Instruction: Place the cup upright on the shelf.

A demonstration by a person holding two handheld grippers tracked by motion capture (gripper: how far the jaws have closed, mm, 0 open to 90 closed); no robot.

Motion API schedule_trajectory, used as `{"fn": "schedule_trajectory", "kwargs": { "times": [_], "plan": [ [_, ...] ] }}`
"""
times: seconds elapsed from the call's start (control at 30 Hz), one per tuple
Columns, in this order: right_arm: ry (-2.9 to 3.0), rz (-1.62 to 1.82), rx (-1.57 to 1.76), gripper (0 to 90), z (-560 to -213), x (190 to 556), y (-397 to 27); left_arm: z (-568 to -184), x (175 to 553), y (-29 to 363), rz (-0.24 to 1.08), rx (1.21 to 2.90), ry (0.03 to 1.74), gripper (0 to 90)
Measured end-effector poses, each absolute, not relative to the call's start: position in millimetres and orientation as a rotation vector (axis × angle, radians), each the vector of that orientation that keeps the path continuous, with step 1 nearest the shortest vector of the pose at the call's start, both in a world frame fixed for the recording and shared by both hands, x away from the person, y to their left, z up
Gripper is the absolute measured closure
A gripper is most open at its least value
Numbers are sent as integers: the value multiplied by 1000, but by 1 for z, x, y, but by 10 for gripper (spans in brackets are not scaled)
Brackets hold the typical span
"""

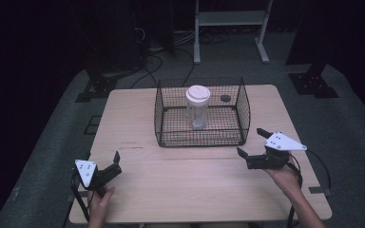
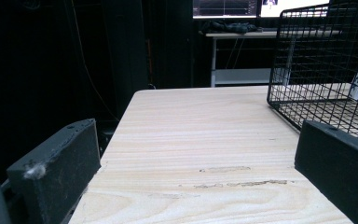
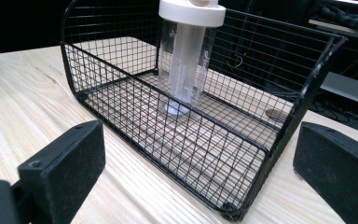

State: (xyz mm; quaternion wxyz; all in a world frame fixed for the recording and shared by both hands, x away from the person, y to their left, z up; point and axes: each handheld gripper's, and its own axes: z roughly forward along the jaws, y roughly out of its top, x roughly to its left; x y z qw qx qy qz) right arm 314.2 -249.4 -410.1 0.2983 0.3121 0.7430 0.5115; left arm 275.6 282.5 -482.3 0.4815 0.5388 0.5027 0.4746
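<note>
A black wire basket point(image 1: 199, 141) stands at the middle back of the wooden table point(image 1: 180, 175). Inside it a clear bottle point(image 1: 197, 107) with a white lid stands upright. My left gripper point(image 1: 105, 164) is open near the table's front left corner, well short of the basket, with nothing between its jaws. My right gripper point(image 1: 250, 141) is open just off the basket's front right corner. In the right gripper view, the gripper point(image 3: 198, 154) faces the basket point(image 3: 191, 140) and the bottle point(image 3: 186, 60). In the left gripper view, the gripper point(image 2: 196, 154) looks over bare wood, with the basket point(image 2: 317, 60) at the right.
A small dark round spot point(image 1: 225, 98) marks the table behind the basket. Beyond the table stand a white metal frame point(image 1: 230, 28) and black stand bases point(image 1: 313, 83) on the grey floor. Cables trail from both grippers over the front edge.
</note>
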Motion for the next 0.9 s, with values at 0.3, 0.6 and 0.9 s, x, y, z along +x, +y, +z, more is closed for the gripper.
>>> {"fn": "schedule_trajectory", "kwargs": {
  "times": [0.3, 0.6, 0.9],
  "plan": [
    [1966, 1348, 850, 17, -418, 307, -258, -482, 276, 282, 1159, 1314, 1225, 0],
    [1961, 1355, 851, 17, -425, 296, -263, -482, 276, 282, 1160, 1314, 1225, 0],
    [1951, 1363, 879, 17, -440, 273, -267, -482, 276, 282, 1163, 1315, 1229, 0]
  ]
}}
